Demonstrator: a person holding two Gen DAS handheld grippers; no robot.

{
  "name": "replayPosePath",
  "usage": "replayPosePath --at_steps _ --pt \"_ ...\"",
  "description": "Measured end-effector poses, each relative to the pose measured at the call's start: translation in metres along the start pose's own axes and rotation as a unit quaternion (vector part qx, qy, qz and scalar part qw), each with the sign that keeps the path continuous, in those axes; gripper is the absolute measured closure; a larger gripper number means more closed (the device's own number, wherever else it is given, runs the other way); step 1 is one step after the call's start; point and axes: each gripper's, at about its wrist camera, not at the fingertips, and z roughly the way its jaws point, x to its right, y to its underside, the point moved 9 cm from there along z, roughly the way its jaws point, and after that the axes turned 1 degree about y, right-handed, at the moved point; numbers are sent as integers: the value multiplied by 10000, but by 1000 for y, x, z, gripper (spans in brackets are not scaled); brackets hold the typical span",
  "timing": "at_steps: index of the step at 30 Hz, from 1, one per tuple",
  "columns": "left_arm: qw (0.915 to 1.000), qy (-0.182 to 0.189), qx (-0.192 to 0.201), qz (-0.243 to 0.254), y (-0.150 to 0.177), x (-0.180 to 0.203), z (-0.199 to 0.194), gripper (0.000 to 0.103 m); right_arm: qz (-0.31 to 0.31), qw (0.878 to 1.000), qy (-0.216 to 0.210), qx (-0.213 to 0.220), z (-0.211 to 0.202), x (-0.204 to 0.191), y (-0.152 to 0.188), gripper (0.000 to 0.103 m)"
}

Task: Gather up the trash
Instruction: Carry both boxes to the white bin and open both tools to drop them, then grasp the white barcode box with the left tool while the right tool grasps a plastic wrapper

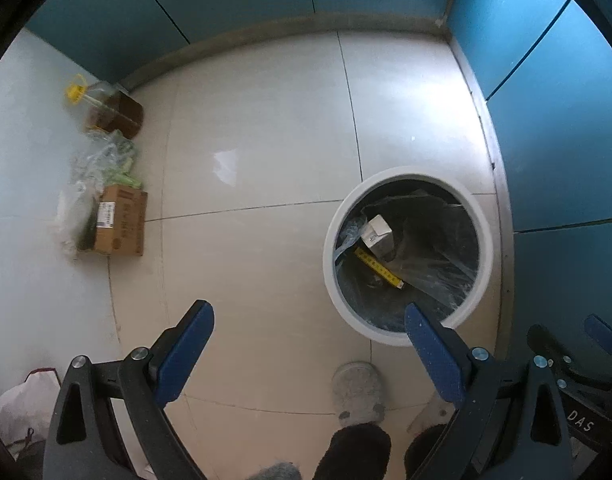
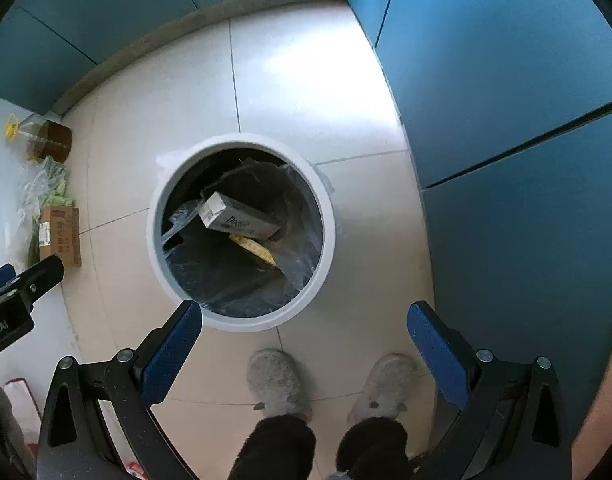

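Note:
A round white trash bin [image 1: 332,276] [image 2: 153,248] with a plastic liner stands on the tiled floor near the blue wall. Inside lie a white carton [image 1: 377,236] [image 2: 235,218] and a yellow strip [image 1: 380,269] [image 2: 254,251]. My left gripper [image 1: 308,322] is open and empty, held high over the floor, its right finger over the bin's near rim. My right gripper [image 2: 303,320] is open and empty, above the bin's near rim. Each gripper shows at the edge of the other's view.
Against the left wall lie a cardboard box [image 1: 121,220] [image 2: 61,236], a clear plastic bag with green stuff [image 1: 105,160] [image 2: 45,188] and a bottle with a yellow cap [image 1: 105,108] [image 2: 45,138]. The person's grey slippers [image 2: 277,384] stand just before the bin. Blue cabinet panels [image 2: 506,120] line the right and far sides.

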Motion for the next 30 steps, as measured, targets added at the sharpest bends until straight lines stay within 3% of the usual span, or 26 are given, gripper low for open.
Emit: replayPosePath --at_steps 5,17,23,30 --pt "9998 98 170 -60 12 1 -63 6 -98 9996 -47 261 -73 -8 13 0" --pt "9972 306 686 46 60 -6 -255 6 -233 9948 -360 928 -305 -5 60 0" --pt "9950 422 896 -124 71 -8 -321 6 -224 9916 -556 1150 -386 8 76 0" --pt "9915 151 1290 -91 54 13 -382 6 152 9837 -1006 1480 -455 39 69 0"
